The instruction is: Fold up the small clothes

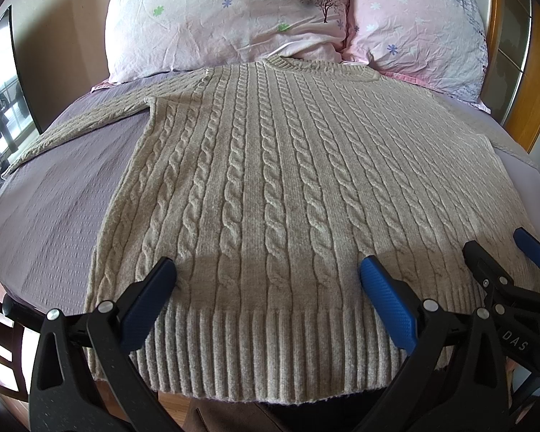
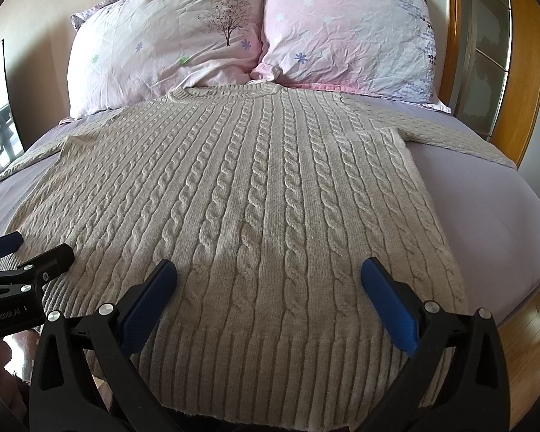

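Observation:
A beige cable-knit sweater [image 1: 270, 180] lies flat on the bed, neck toward the pillows, ribbed hem toward me, sleeves spread out to both sides. It also fills the right wrist view [image 2: 252, 198]. My left gripper [image 1: 268, 273] is open and empty, hovering over the hem's left half. My right gripper [image 2: 268, 273] is open and empty over the hem's right half. The right gripper also shows at the right edge of the left wrist view [image 1: 500, 252]. The left gripper shows at the left edge of the right wrist view [image 2: 28, 252].
The bed has a lilac sheet [image 1: 54, 198]. Two pink floral pillows [image 1: 226, 14] [image 2: 345, 32] lean at the head. A wooden headboard frame [image 2: 522, 72] stands at the right. Wooden floor [image 2: 529, 316] shows beyond the bed's right edge.

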